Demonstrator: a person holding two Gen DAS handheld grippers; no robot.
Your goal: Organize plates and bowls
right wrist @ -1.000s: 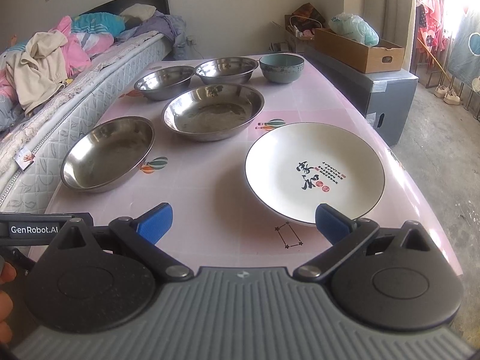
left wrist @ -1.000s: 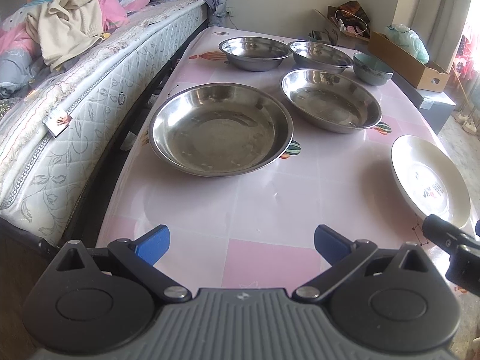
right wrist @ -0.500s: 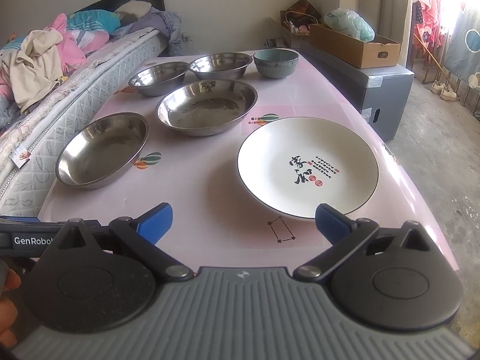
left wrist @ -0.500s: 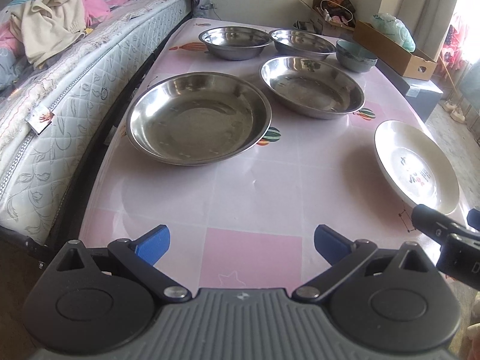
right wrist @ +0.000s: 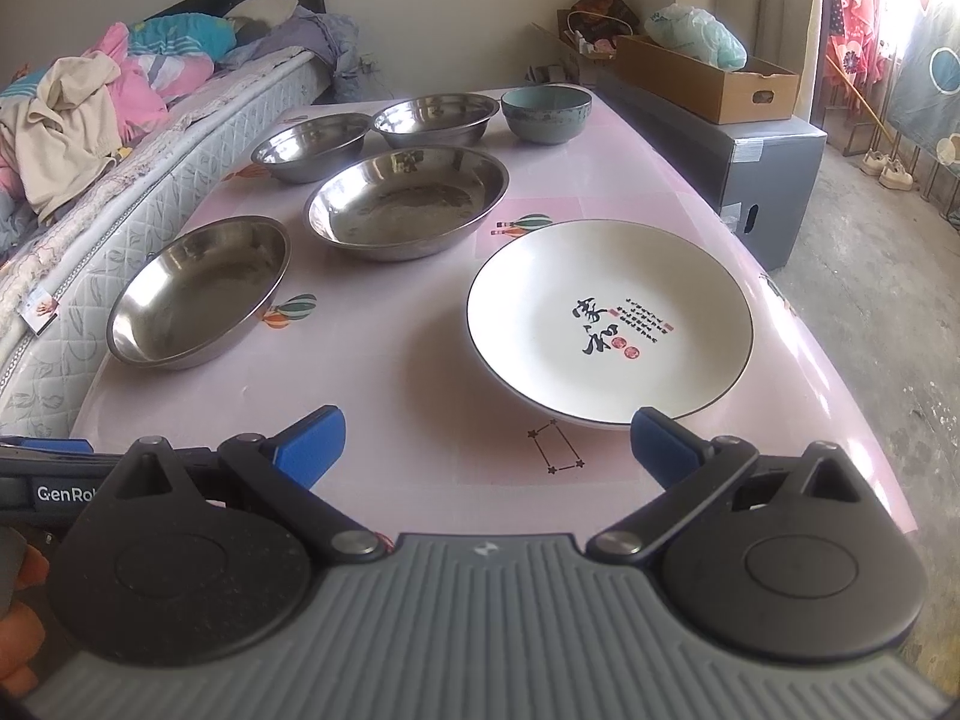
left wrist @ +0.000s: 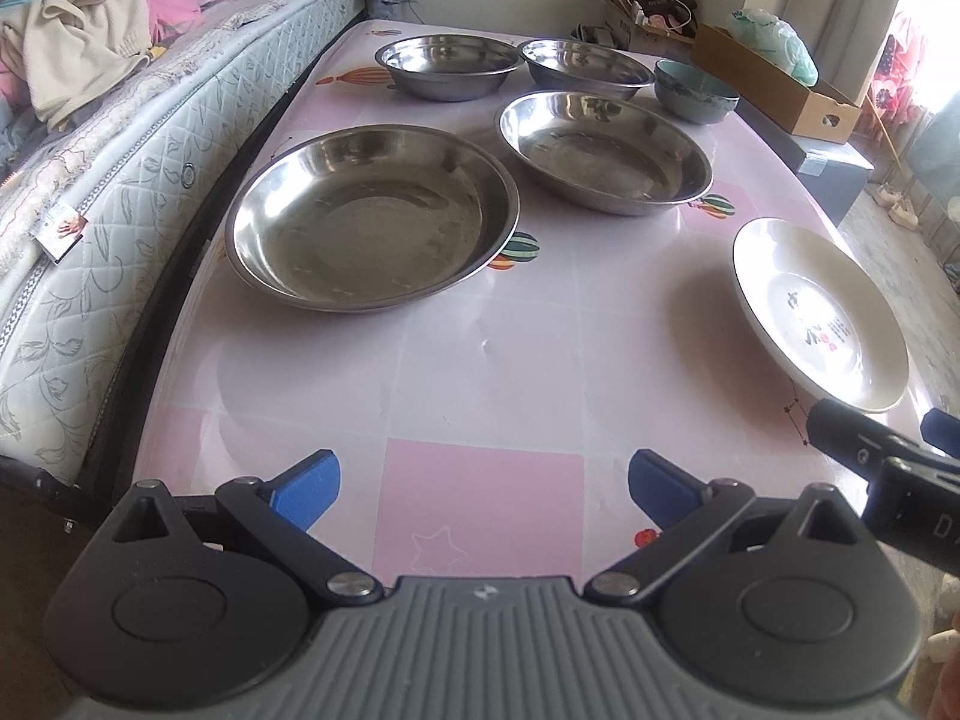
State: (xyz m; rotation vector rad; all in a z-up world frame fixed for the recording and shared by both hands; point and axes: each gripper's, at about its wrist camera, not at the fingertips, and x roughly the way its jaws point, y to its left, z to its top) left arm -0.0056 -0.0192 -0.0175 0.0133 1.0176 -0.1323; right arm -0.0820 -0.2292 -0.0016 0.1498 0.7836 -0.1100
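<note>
On the pink table (left wrist: 480,360) lie two wide steel plates, a near one (left wrist: 372,216) (right wrist: 198,291) and a farther one (left wrist: 606,153) (right wrist: 408,201). Behind them stand two steel bowls (left wrist: 447,66) (left wrist: 585,69) and a teal ceramic bowl (left wrist: 696,90) (right wrist: 546,111). A white plate with black characters (right wrist: 609,318) (left wrist: 819,336) lies at the right. My left gripper (left wrist: 483,492) is open above the table's near edge, holding nothing. My right gripper (right wrist: 486,444) is open just short of the white plate's near rim, empty too.
A mattress (left wrist: 120,180) with heaped clothes (left wrist: 90,42) runs along the table's left side. A grey cabinet (right wrist: 750,162) with a cardboard box (right wrist: 708,81) stands beyond the right edge. A hand (right wrist: 18,618) shows at the lower left of the right wrist view.
Both grippers have drifted slightly toward the table, so the dishes look a little larger. Both stay open and empty. No dish has moved.
</note>
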